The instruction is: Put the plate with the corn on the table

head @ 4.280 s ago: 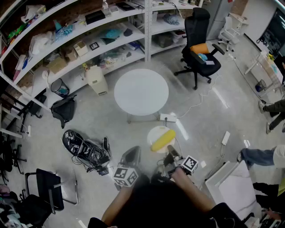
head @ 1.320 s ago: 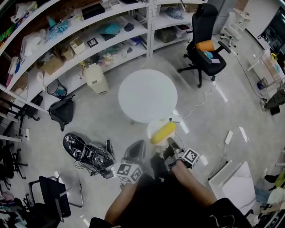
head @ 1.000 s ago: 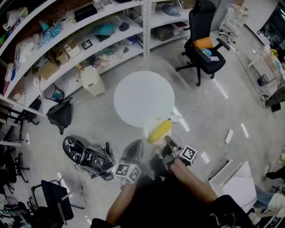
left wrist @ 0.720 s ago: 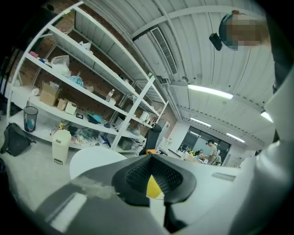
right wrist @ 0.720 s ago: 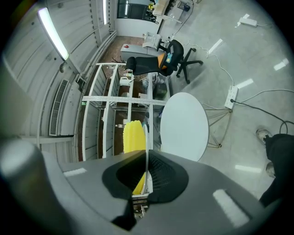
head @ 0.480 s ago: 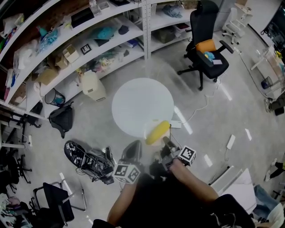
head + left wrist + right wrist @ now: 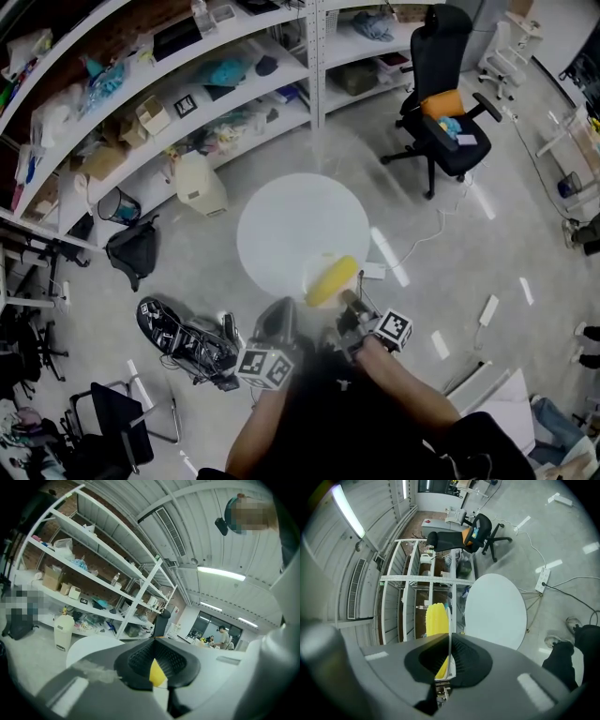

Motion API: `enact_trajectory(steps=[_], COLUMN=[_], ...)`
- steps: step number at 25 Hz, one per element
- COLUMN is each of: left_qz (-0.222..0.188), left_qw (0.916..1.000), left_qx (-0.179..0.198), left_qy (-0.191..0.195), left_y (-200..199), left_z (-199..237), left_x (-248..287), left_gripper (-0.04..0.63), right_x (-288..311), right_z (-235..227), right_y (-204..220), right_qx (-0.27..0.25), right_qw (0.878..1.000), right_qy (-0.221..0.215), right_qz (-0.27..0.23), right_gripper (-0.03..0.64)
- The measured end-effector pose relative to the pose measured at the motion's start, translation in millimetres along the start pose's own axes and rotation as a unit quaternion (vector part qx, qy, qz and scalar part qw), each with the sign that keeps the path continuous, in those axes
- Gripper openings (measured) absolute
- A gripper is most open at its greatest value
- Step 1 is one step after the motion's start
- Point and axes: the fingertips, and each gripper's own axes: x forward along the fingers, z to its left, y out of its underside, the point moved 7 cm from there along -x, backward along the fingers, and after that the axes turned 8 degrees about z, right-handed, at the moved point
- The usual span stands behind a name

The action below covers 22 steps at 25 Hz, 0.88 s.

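Shelving [image 7: 187, 84] crammed with boxes lines the room behind a round white table [image 7: 300, 220] on grey floor [image 7: 169, 244], a black office chair [image 7: 445, 84] nearby. The right gripper [image 7: 349, 305] pinches the plate [image 7: 450, 620] by its rim, holding the corn [image 7: 332, 280] over the table's near edge. The left gripper [image 7: 281, 314] sits beside it, jaws pressed together, empty.

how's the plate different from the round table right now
The plate is much smaller than the table. The plate hangs in the air, its rim pinched in the right claw, while the table stands on the floor. The plate carries a yellow corn; the table top is bare. Both are round and white.
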Motion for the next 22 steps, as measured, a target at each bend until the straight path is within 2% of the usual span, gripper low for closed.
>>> enact_trajectory(steps=[12,22], left_qz=[0.018,0.038], left_qw=[0.9996,0.9987], left_qx=[-0.019,-0.028], left_qy=[0.007,0.019], left_y=[-19,-28], left_z=[41,82], left_x=[41,79], left_gripper=[0.002,0.002], right_x=[47,78], right_z=[5,-7], right_y=[-20,-26], right_qx=[-0.018,-0.012], right_qw=[1.0,0.999], right_qy=[-0.005,0.046], right_qz=[-0.008,-0.02], right_gripper=[0.021,0.021])
